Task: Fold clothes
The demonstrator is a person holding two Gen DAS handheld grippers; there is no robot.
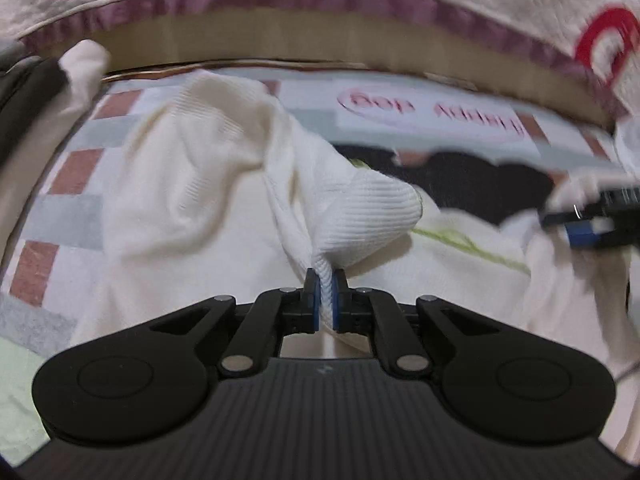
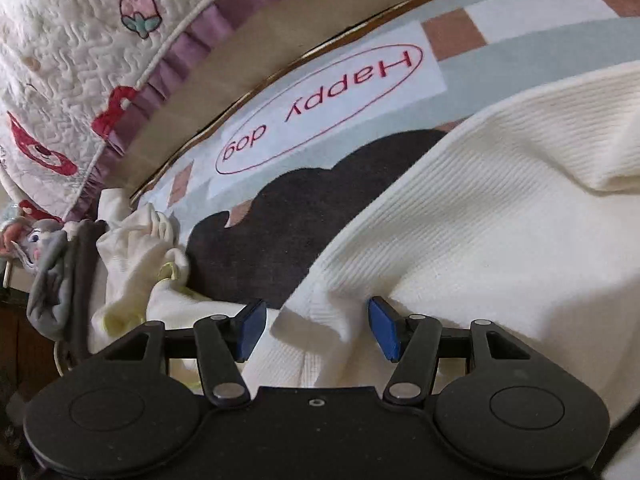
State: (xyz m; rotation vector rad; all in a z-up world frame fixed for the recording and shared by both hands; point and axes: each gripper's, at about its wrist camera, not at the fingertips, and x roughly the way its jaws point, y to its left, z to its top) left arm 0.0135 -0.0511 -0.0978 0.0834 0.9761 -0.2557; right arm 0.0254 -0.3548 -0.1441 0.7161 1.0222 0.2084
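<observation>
A cream ribbed knit garment (image 1: pixel 192 184) lies rumpled on a patterned rug. My left gripper (image 1: pixel 326 280) is shut on a ribbed cuff (image 1: pixel 372 216) of it, the white fabric pinched between the blue pads and lifted into a peak. In the right wrist view the same garment (image 2: pixel 500 216) spreads across the lower right. My right gripper (image 2: pixel 316 320) stands open just above a fold of its ribbed edge, pads clear of the cloth. The right gripper (image 1: pixel 592 224) also shows blurred at the far right of the left wrist view.
The rug (image 2: pixel 320 104) has pink and grey squares, a dark patch (image 2: pixel 288 232) and the words "Happy dog". A quilted bedspread (image 2: pixel 80 60) with a purple frill hangs along the far side. A grey plush toy (image 2: pixel 44 264) sits at the left.
</observation>
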